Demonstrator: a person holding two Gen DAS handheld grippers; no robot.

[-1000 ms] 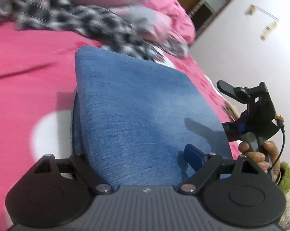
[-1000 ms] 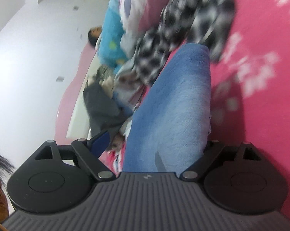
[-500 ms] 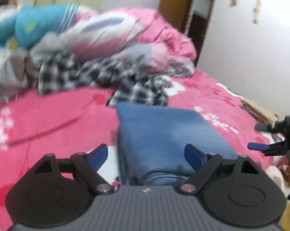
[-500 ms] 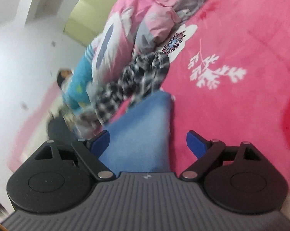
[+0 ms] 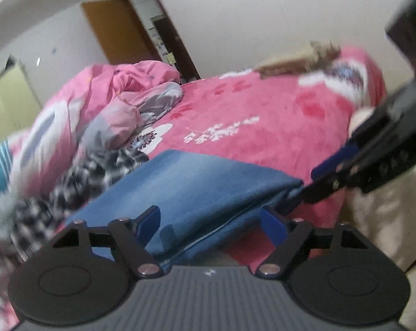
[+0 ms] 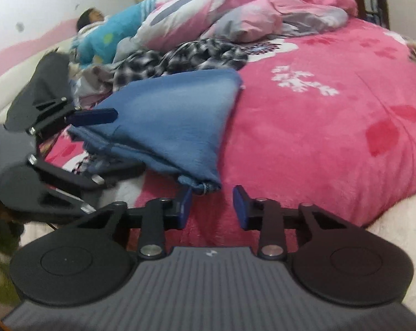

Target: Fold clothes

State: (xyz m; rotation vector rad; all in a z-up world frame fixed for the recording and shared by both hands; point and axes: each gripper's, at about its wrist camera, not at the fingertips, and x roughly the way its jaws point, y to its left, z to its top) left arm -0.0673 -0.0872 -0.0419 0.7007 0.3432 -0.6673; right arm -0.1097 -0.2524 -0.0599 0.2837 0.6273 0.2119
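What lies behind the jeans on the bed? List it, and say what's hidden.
Behind the folded jeans lie a crumpled plaid shirt, then bunched pink bedding and a person lying in blue. Whatever the shirt and bedding cover cannot be seen.

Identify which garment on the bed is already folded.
The blue denim piece, lying flat with neat edges between both open grippers; the black-and-white checked garment behind it lies crumpled.

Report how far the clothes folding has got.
Done: the blue jeans lie folded in a flat stack on the pink blanket. In hand: nothing. The left hand-held gripper is open around the stack's near edge; the right hand-held gripper is open just short of its corner. Left: the checked shirt lies crumpled behind, unfolded.
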